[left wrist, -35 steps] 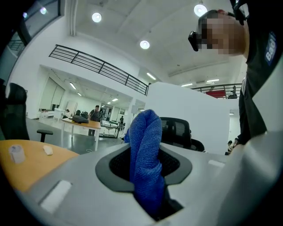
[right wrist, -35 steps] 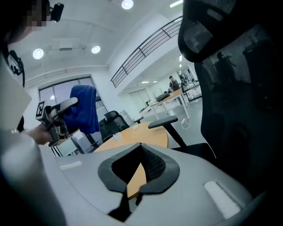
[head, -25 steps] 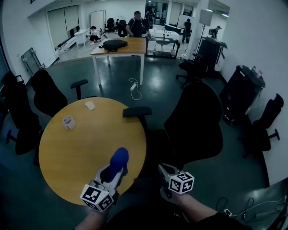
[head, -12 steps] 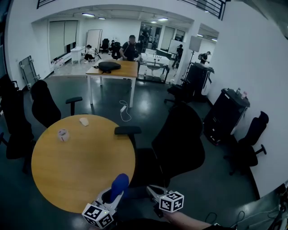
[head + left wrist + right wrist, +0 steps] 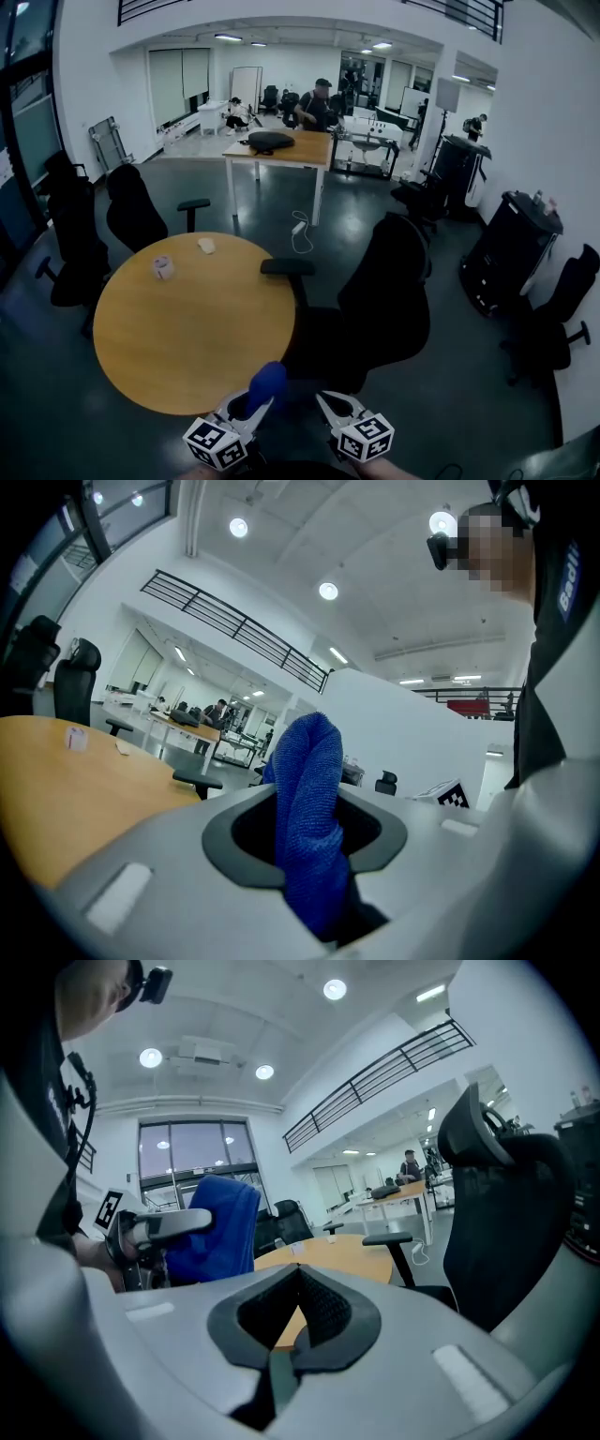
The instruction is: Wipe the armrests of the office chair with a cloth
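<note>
A black office chair (image 5: 384, 300) stands beside the round wooden table (image 5: 187, 328), its left armrest (image 5: 287, 266) next to the table's edge. At the bottom of the head view my left gripper (image 5: 251, 405) is shut on a blue cloth (image 5: 266, 382), which sticks up between the jaws (image 5: 309, 808). My right gripper (image 5: 328, 405) is just beside it, shut and empty (image 5: 298, 1274). Both grippers sit low and short of the chair. In the right gripper view the chair back (image 5: 506, 1213), the armrest (image 5: 387, 1238) and the blue cloth (image 5: 216, 1227) show.
A small white roll (image 5: 163, 267) and a white object (image 5: 205, 246) lie on the round table. Other black chairs (image 5: 131, 211) stand at the left. A rectangular table (image 5: 281, 150) with people around it is at the back, a black cabinet (image 5: 511, 248) at the right.
The head view has lifted and drawn back, so table and chair sit farther off. Both grippers have dropped toward the bottom edge and closer together. The cloth stays held.
</note>
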